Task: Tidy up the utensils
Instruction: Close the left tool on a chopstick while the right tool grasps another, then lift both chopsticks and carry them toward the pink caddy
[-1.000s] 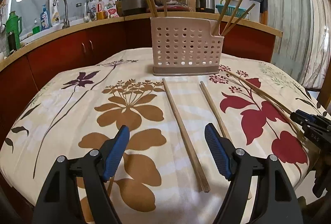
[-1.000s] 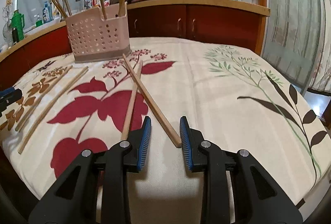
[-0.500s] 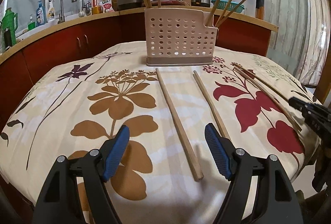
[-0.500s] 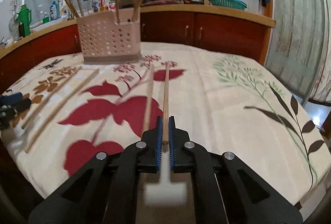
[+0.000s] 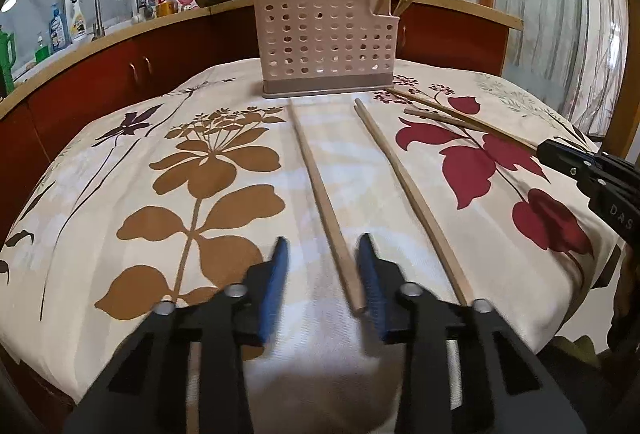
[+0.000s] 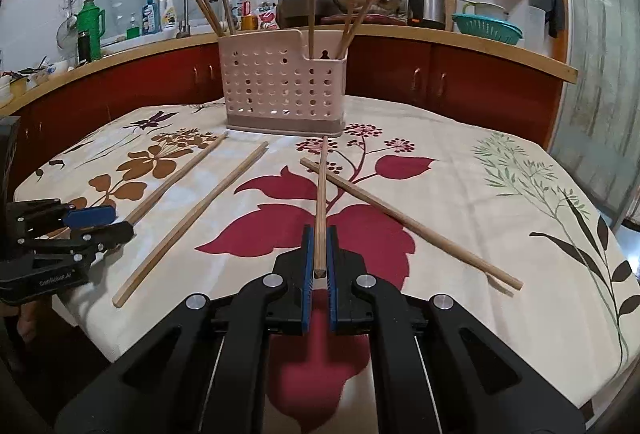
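Observation:
A pink perforated holder (image 5: pixel 326 45) (image 6: pixel 280 85) stands at the far side of the flowered tablecloth (image 5: pixel 224 169) with several chopsticks upright in it. My right gripper (image 6: pixel 319 234) (image 5: pixel 568 157) is shut on the near end of a wooden chopstick (image 6: pixel 321 185) (image 5: pixel 460 113) that points toward the holder. Another chopstick (image 6: pixel 408 222) lies crossed under it. My left gripper (image 5: pixel 322 246) (image 6: pixel 108 224) is closing around the near end of a chopstick (image 5: pixel 320 185) (image 6: pixel 180 177). That end lies against the right pad, while the left pad is still apart. A further chopstick (image 5: pixel 404 177) (image 6: pixel 200 213) lies just right of it.
A curved kitchen counter (image 6: pixel 460 41) with red cabinets runs behind the table, carrying a kettle (image 6: pixel 428 1), pans, bottles and a sink tap (image 6: pixel 176 1). The table's near edge is right under both grippers. A curtained glass door (image 6: pixel 596 33) is on the right.
My right gripper shut on a chopstick, lifted its end and swung it toward the holder. My left gripper's jaws went from wide to much narrower around the chopstick's end.

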### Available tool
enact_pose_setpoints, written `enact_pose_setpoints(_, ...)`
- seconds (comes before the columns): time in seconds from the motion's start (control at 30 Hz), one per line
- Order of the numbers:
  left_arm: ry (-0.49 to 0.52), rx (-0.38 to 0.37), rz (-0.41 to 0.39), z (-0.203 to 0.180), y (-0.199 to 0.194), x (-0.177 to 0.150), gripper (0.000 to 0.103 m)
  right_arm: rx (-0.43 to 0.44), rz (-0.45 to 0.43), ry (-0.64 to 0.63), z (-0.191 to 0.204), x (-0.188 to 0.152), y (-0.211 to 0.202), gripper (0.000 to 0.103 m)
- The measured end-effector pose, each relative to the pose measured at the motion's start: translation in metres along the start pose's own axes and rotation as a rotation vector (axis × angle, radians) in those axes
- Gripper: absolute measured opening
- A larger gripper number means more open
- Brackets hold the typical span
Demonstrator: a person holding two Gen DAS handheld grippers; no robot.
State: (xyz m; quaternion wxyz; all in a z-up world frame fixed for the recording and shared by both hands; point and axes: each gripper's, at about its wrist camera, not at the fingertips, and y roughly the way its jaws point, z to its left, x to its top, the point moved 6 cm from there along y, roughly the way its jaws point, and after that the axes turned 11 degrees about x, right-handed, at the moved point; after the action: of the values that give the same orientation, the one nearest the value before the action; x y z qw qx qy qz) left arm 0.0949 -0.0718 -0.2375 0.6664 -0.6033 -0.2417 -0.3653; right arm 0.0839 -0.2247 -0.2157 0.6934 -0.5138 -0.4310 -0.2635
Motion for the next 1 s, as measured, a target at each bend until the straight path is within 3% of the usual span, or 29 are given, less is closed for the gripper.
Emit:
enact_pose_setpoints(0.03,0.000,0.002,0.000,0.002,0.000,0.000,0.019,0.002,-0.001,0.000,0.001,0.001,-0.001,0.006)
enact_pose_setpoints(0.13,0.002,0.006,0.001,0.006,0.001,0.000,0.007,0.007,-0.003,-0.008,0.005,0.002,-0.002,0.006)
enact_pose_setpoints(0.3,-0.003,0.009,-0.007,0.010,-0.005,0.000,0.007,0.015,-0.019,-0.020,0.012,0.008,-0.006,0.006)
enact_pose_setpoints(1.0,-0.063,0.057,-0.220,0.046,-0.066,0.048,0.007,0.007,-0.163,-0.076,0.028,0.059,-0.053,0.006)
